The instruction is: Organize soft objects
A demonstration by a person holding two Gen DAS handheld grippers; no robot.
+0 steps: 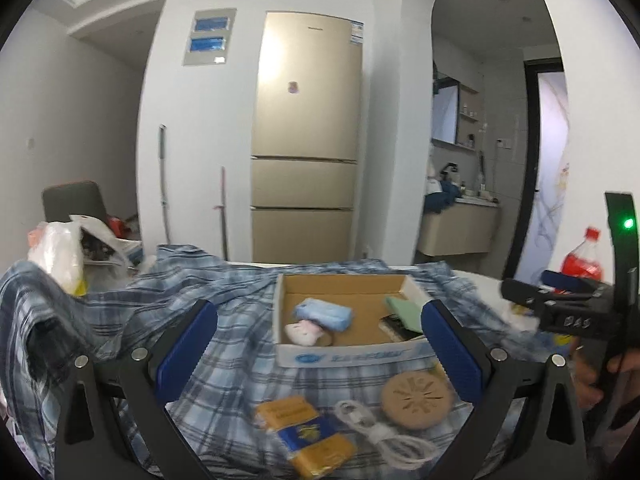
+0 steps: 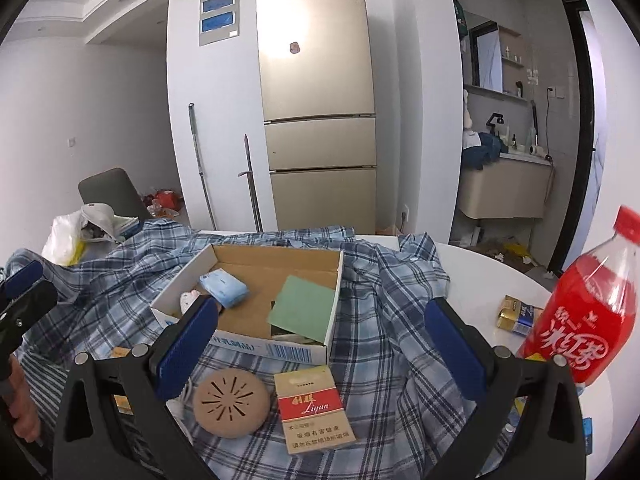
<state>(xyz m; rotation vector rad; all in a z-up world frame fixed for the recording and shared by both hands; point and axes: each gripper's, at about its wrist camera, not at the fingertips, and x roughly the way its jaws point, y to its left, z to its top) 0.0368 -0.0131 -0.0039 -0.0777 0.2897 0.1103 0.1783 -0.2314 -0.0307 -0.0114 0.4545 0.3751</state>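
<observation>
An open cardboard box point(image 1: 344, 356) point(image 2: 276, 350) sits on a blue plaid shirt point(image 1: 160, 292) point(image 2: 380, 320) spread over the table. Inside lie a light-blue tissue pack point(image 1: 324, 314) point(image 2: 224, 288), a small pink and white plush point(image 1: 304, 332) point(image 2: 188, 300) and a green pad point(image 1: 404, 312) point(image 2: 304, 304). A yellow soft pack point(image 1: 308, 436) rests on the shirt in front of the box. My left gripper point(image 1: 320, 346) is wide open above that front area, holding nothing. My right gripper point(image 2: 320, 348) is also wide open and empty, just to its right.
On the shirt lie a white coiled cable point(image 1: 380, 436), a round tan disc point(image 1: 416, 400) point(image 2: 230, 402) and a cigarette pack point(image 2: 314, 408). A red drink bottle point(image 2: 584, 312) and a gold pack point(image 2: 518, 314) stand right. A plastic bag point(image 1: 60, 252) sits far left.
</observation>
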